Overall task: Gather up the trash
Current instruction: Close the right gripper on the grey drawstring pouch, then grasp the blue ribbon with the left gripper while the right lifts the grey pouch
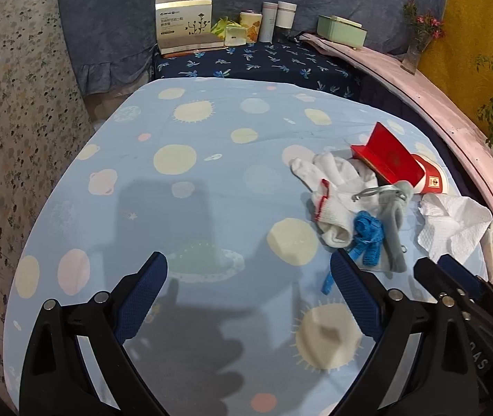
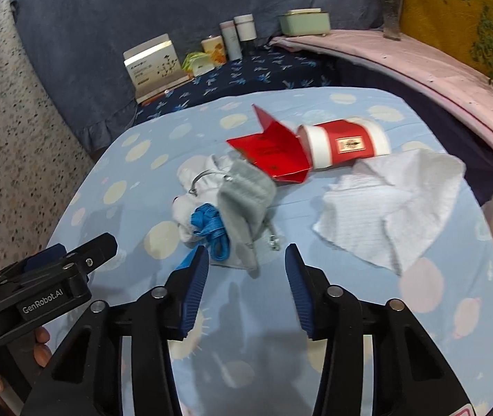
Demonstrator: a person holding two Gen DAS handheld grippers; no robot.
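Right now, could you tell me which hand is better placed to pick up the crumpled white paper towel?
The right. Its gripper is open with the paper towel lying just ahead and slightly to its right. The left gripper faces bare tablecloth, with the glove pile between it and the towel.

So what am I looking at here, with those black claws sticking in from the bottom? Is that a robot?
No robot: a person holds a hand-operated gripper in each hand, and a fisheye camera on each looks forward along its jaws. One picture comes from the left gripper, the other from the right gripper. Both stand open and hold nothing. Below them is a table under a blue spotted cloth. On it lie a tipped red paper cup, a folded red card, a crumpled paper towel, and a small heap: a white glove, a grey sock and blue tape. The task is collecting trash, probably the cup, card and towel.
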